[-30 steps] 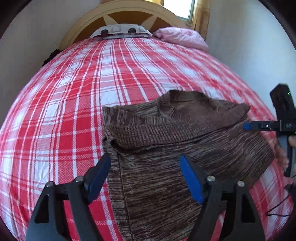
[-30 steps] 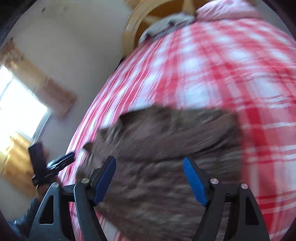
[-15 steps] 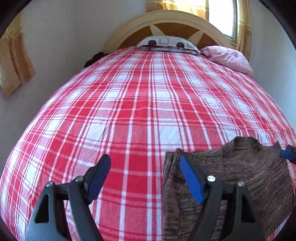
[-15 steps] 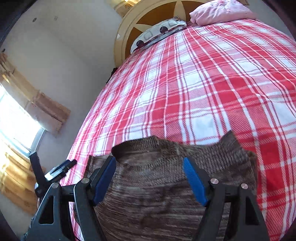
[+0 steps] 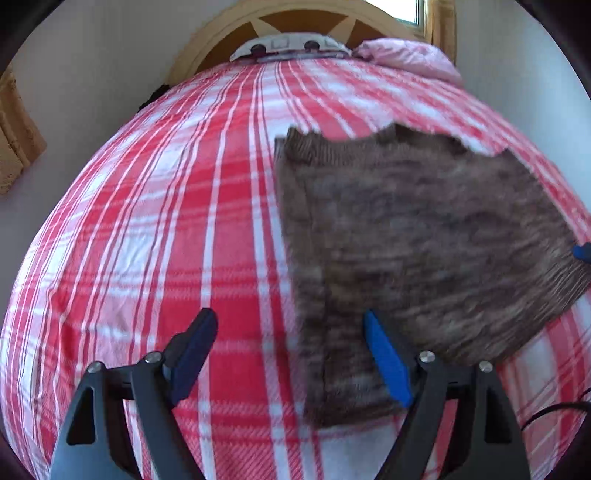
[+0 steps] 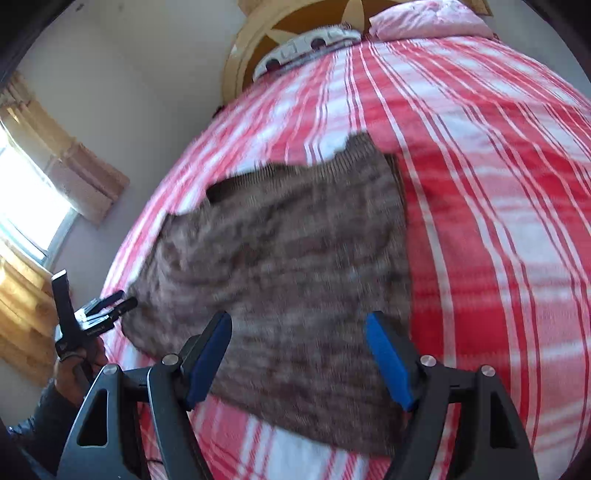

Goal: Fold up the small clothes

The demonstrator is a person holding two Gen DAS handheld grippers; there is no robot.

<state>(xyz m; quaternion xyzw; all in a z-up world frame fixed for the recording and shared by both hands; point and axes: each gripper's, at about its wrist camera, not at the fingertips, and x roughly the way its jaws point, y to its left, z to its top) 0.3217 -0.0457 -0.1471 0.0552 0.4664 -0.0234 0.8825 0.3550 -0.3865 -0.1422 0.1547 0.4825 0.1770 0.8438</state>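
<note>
A brown knitted sweater [image 5: 424, 240] lies flat on the red plaid bedspread [image 5: 166, 221], collar towards the headboard. My left gripper [image 5: 291, 354] hovers over the sweater's left edge near the hem. Its jaws are opening, and the pads press on nothing; only the cloth's edge lies below the gap. My right gripper [image 6: 299, 354] stands open above the lower part of the sweater [image 6: 288, 258], its pads apart from the cloth. One blue fingertip of the right gripper [image 5: 581, 253] shows at the sweater's right edge. A hand holds the left gripper [image 6: 110, 306] beside the sweater's left corner.
The bedspread [image 6: 498, 221] covers the whole bed. A wooden headboard [image 5: 314, 14], a patterned pillow [image 5: 291, 46] and a pink pillow [image 5: 406, 55] sit at the far end. A curtained window [image 6: 33, 192] and white walls flank the bed.
Both grippers have swung back down over the sweater, which now fills more of each view. The left gripper's jaws stand slightly wider. The sweater itself lies as before.
</note>
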